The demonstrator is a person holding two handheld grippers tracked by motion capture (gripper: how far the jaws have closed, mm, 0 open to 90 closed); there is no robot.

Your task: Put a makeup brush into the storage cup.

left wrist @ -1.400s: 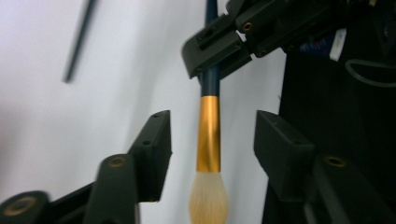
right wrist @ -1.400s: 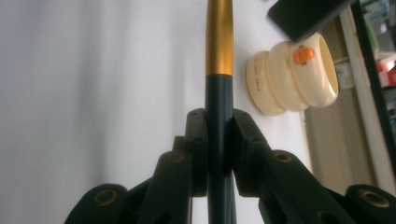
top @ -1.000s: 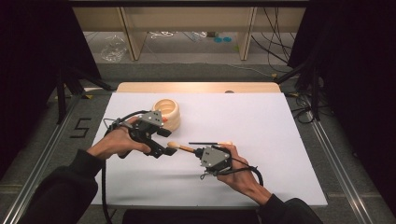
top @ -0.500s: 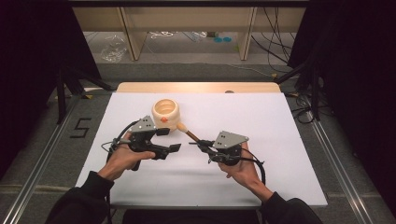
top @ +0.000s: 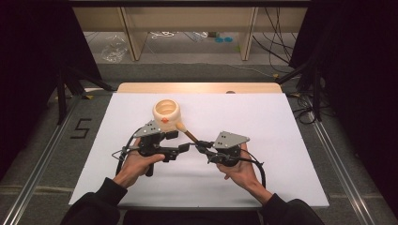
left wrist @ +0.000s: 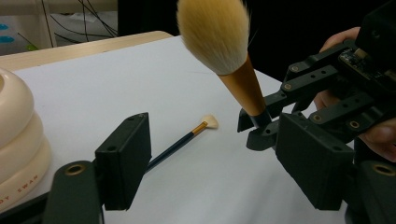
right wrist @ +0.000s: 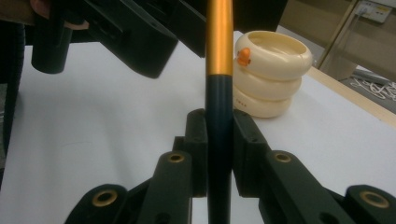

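A large brush (top: 187, 132) is clamped between the jaws of the right gripper (top: 202, 146), which is held in the right hand (top: 238, 165) at the near middle of the white table (top: 281, 154). In the right gripper view the two pads are pressed together on the dark lower part of the handle (right wrist: 219, 140), and the gold part rises above them. In the high view the brush is seen slanting from the right gripper up and to the left, with its bristle head (top: 180, 126) just beside the cream pot (top: 166, 112).

The left gripper (top: 180, 150) is held in the left hand (top: 136, 164), left of the right gripper and pointed toward it. Its jaws are kept apart and have just been closing a little; nothing is pressed between the pads. In the left gripper view the bristle head (left wrist: 215, 35) is seen above and beyond the gap, the gold handle running down into the right gripper (left wrist: 259, 128) at the right, and the left gripper's own fingers (left wrist: 126, 158) are seen well apart at the bottom.

A second, thin brush (left wrist: 180, 144) is lying flat on the table beyond the left gripper's jaws, with a small pale fan tip (left wrist: 210, 121) at its far end. It is touched by neither gripper.

The pot, made of stacked rounded rings with a small orange duck (right wrist: 243, 57) on its rim, is standing upright on the table, far of both grippers and slightly left of centre. A wooden edge (top: 197, 87) is seen along the far side of the table.
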